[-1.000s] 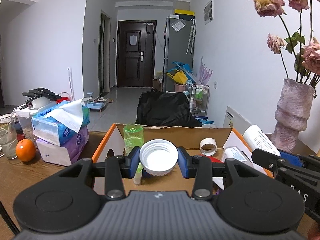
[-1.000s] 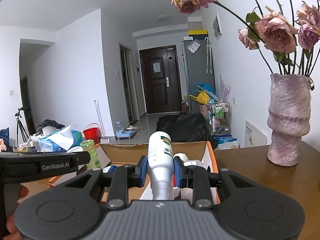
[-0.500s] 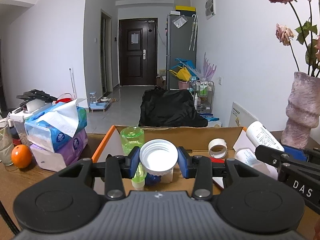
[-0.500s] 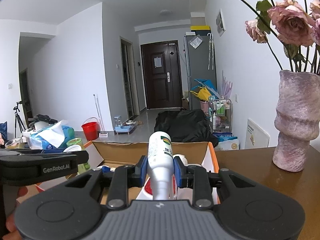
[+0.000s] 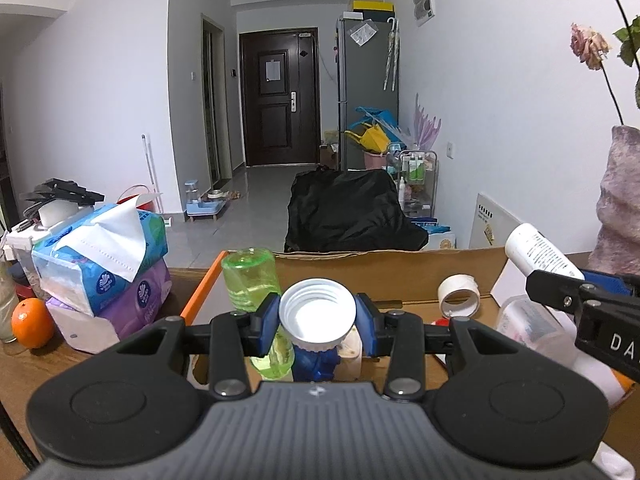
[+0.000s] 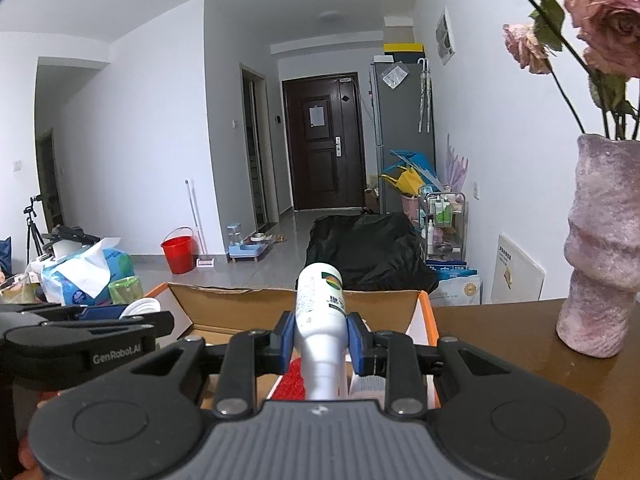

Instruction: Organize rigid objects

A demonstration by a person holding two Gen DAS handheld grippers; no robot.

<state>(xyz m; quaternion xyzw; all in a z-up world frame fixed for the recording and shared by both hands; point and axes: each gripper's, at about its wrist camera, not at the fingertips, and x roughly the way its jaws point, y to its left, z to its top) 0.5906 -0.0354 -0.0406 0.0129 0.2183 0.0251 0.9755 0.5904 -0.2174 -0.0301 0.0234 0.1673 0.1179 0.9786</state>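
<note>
Wooden table [image 6: 520, 344], cardboard box [image 5: 384, 268] ahead. Left gripper [image 5: 318, 318] pinched white cap [image 5: 318, 312]; right gripper [image 6: 320, 338] clamped white bottle [image 6: 320, 320]. Prob. light, stiff, slick plastic; gripped mid-body.

Both handheld grippers are the same design, pretty chunky. The left gripper [image 5: 317, 322] has a ribbed dark grey housing in the middle with a tiny white logo mark on its front edge, flanked by two rounded black lobes, each with a shallow circular recess. Black linkage arms run forward, pinned with silver round-head screws, ending in blue pads [image 5: 267, 324]. The right gripper [image 6: 320, 338] matches: same grey ribs, black lobes, silver screws, blue pads [image 6: 356, 340]. Seen side-on, the black arm of one reads "GenRobot.AI" in white and the other shows "DA", cut off.
</note>
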